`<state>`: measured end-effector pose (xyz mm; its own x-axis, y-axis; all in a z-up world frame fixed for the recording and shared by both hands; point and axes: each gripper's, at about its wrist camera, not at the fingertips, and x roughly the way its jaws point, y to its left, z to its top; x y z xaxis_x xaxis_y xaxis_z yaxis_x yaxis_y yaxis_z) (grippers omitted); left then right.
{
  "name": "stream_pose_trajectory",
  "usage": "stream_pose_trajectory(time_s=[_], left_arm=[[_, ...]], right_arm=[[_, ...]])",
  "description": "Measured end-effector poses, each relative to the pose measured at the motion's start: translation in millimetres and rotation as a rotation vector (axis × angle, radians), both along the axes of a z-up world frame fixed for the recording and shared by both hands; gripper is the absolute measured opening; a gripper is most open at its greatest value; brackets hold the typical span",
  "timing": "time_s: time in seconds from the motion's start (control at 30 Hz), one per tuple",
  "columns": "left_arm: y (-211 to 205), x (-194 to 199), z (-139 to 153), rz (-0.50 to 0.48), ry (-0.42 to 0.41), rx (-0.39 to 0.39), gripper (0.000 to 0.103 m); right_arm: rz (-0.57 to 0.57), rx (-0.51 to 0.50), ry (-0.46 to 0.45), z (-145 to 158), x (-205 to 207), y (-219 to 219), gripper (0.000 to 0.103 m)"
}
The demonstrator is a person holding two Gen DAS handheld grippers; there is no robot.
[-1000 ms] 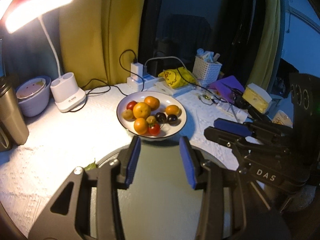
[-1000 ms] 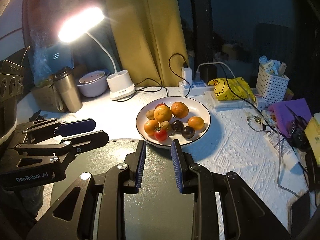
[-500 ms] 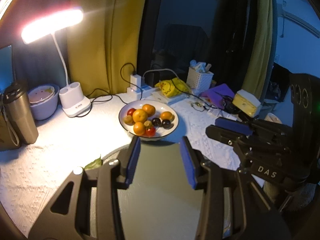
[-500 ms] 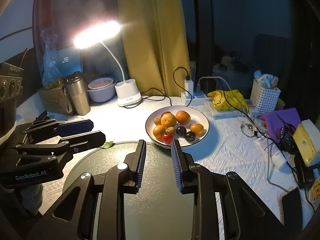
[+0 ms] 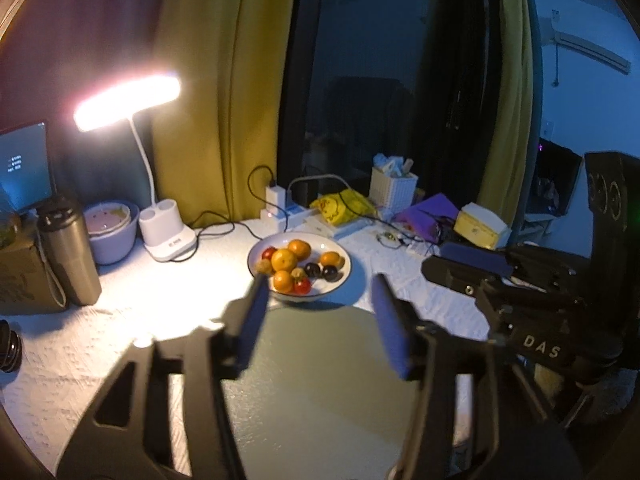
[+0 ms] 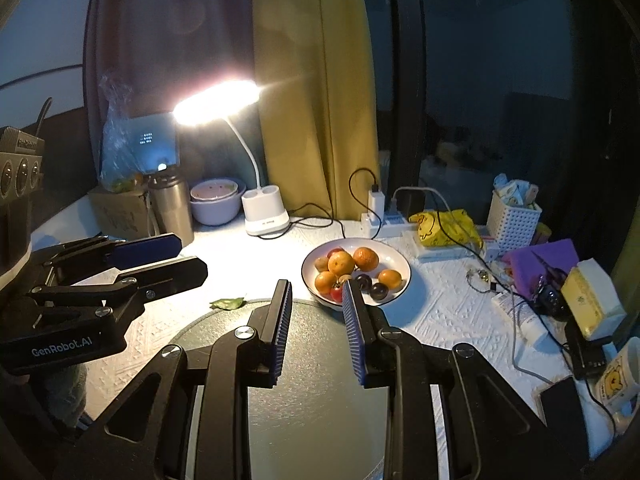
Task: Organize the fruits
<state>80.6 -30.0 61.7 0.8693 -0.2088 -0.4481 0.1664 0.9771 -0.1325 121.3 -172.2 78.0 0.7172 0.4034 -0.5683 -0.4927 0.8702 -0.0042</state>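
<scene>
The fruits lie in a white plate at frame centre. The left gripper is opening, nothing between its jaws; the right gripper holds nothing, jaws at their narrowest.

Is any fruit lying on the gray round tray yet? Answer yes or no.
No: in the right wrist view the gray round tray is bare, and all the fruit sits in the white bowl.

Lit white gooseneck desk lamp beside lilac ceramic bowl and steel tumbler; white perforated plastic basket, yellow duck-print bag, mustard curtain behind.
</scene>
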Motion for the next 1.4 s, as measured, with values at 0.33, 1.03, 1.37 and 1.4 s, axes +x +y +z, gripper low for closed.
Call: stream_pose_trajectory(time_s=[0.33, 1.03, 1.37, 1.4], left_arm=[[4, -20, 20, 0.062, -0.084, 0.030, 0.091], [4, -21, 25, 0.168, -0.161, 0.094, 0.091], [3, -13, 22, 0.167, -0.149, 0.100, 0.091], [3, -12, 22, 0.168, -0.149, 0.100, 0.091]], right_arm=[[-0.061, 0.012, -0.056, 26, -24, -9, 0.048], [-0.088, 0.011, -0.099, 36, -14, -28, 0.050], [-0.086, 0.013, -0.084, 31, -5, -28, 0.050], [-0.086, 0.013, -0.083, 31, -3, -28, 0.050]])
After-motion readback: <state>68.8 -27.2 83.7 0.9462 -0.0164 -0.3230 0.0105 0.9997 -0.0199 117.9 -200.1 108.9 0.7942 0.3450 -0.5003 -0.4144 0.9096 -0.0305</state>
